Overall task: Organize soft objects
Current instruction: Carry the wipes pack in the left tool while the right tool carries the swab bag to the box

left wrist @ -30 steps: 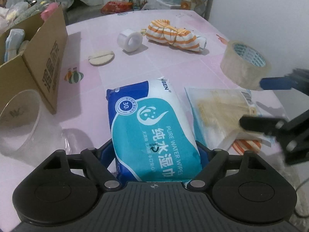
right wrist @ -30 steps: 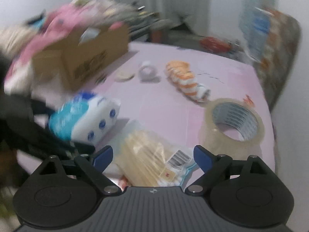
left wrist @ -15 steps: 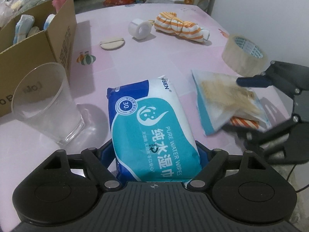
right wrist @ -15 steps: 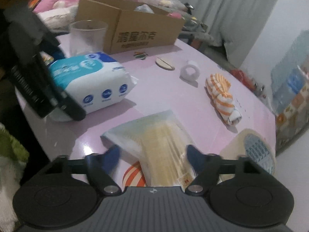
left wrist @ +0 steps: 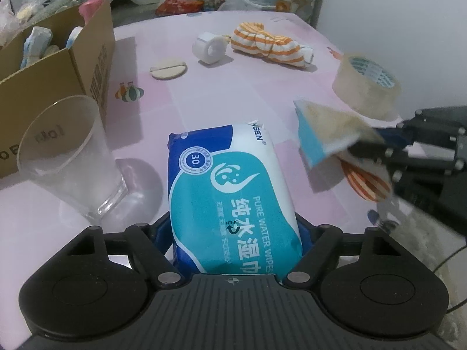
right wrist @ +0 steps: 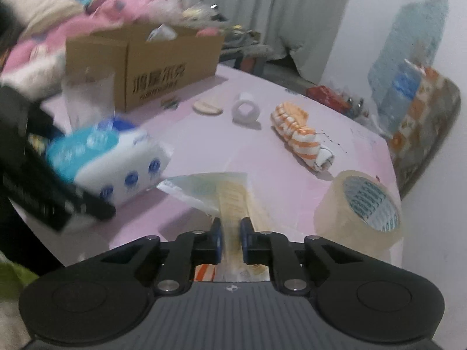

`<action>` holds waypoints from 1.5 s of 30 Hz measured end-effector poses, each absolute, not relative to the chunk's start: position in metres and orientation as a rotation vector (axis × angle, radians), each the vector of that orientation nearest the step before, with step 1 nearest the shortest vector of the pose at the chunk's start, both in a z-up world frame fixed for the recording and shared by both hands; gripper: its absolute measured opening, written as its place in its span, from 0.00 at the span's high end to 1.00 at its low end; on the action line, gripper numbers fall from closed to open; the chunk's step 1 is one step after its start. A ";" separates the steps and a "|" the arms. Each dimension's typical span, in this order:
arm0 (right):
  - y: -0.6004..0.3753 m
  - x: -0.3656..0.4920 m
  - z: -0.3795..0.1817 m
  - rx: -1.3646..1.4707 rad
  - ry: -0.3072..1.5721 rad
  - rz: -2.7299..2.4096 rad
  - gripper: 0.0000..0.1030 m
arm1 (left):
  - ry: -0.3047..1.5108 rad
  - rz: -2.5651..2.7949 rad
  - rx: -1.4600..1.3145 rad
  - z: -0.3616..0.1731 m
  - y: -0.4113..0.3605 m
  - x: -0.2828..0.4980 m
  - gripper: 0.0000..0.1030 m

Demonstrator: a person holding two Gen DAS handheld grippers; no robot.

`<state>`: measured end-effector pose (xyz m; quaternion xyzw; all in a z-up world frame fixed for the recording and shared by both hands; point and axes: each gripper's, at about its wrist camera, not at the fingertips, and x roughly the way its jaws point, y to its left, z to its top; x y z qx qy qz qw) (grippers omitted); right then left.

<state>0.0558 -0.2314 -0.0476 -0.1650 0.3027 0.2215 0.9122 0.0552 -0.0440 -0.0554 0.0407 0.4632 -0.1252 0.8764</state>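
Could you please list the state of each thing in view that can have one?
Left hand-held gripper: shut on wet wipes pack.
Wet wipes pack: gripped, sealed.
Right hand-held gripper: shut on plastic pouch.
Plastic pouch: pinched, front end raised.
Cardboard box: open, holding items.
Glass: upright, empty.
Packing tape roll: lying flat.
Striped cloth: rolled and tied.
White tape roll: on edge.

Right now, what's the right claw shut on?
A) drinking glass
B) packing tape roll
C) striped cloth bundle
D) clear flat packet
D: the right claw is shut on the clear flat packet, lifted off the table, while the tape roll sits apart beside it.
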 end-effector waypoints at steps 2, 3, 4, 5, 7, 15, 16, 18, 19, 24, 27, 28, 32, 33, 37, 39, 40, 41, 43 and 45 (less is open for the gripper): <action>-0.237 0.054 -0.041 -0.292 0.630 0.450 0.55 | 0.966 -0.274 0.077 -0.053 -0.042 0.050 0.26; -0.239 0.053 -0.038 -0.269 0.632 0.451 0.56 | 0.967 -0.281 0.072 -0.052 -0.041 0.048 0.26; -0.242 0.051 -0.035 -0.246 0.632 0.451 0.56 | 0.969 -0.288 0.066 -0.051 -0.040 0.045 0.26; -0.244 0.049 -0.031 -0.226 0.633 0.455 0.56 | 0.971 -0.295 0.058 -0.049 -0.038 0.042 0.26; -0.246 0.042 -0.022 -0.195 0.620 0.457 0.56 | 0.972 -0.308 0.050 -0.045 -0.034 0.035 0.27; -0.240 0.020 0.018 -0.127 0.544 0.509 0.56 | 0.921 -0.307 0.008 -0.013 -0.003 -0.001 0.27; -0.238 0.019 0.023 -0.123 0.535 0.521 0.56 | 0.907 -0.299 0.001 -0.007 0.002 -0.005 0.27; -0.231 0.016 0.033 -0.120 0.509 0.546 0.56 | 0.878 -0.287 -0.016 0.005 0.012 -0.013 0.28; -0.227 0.015 0.039 -0.120 0.494 0.564 0.56 | 0.864 -0.281 -0.023 0.012 0.016 -0.016 0.28; -0.204 0.018 0.072 -0.115 0.403 0.657 0.56 | 0.761 -0.235 -0.041 0.049 0.037 -0.028 0.28; -0.188 0.029 0.091 -0.105 0.356 0.726 0.56 | 0.698 -0.196 -0.048 0.070 0.052 -0.030 0.28; -0.182 0.033 0.097 -0.099 0.345 0.751 0.56 | 0.680 -0.180 -0.046 0.076 0.056 -0.029 0.28; -0.153 0.061 0.123 -0.057 0.323 0.875 0.56 | 0.627 -0.105 -0.037 0.095 0.075 -0.010 0.28; -0.146 0.070 0.128 -0.043 0.327 0.904 0.56 | 0.620 -0.085 -0.035 0.098 0.080 -0.003 0.28; -0.108 0.120 0.144 0.020 0.394 0.996 0.56 | 0.608 -0.016 -0.023 0.106 0.101 0.034 0.28; -0.087 0.155 0.145 0.061 0.461 1.032 0.56 | 0.613 0.008 -0.005 0.107 0.111 0.054 0.28; -0.078 0.171 0.145 0.082 0.493 1.046 0.56 | 0.621 0.018 -0.002 0.106 0.117 0.067 0.28; -0.067 0.191 0.144 0.108 0.534 1.058 0.56 | 0.637 0.030 0.000 0.105 0.123 0.080 0.28; -0.051 0.222 0.138 0.146 0.598 1.069 0.56 | 0.664 0.039 0.006 0.100 0.136 0.107 0.28; -0.036 0.252 0.128 0.175 0.659 1.064 0.56 | 0.702 0.057 0.020 0.093 0.147 0.130 0.28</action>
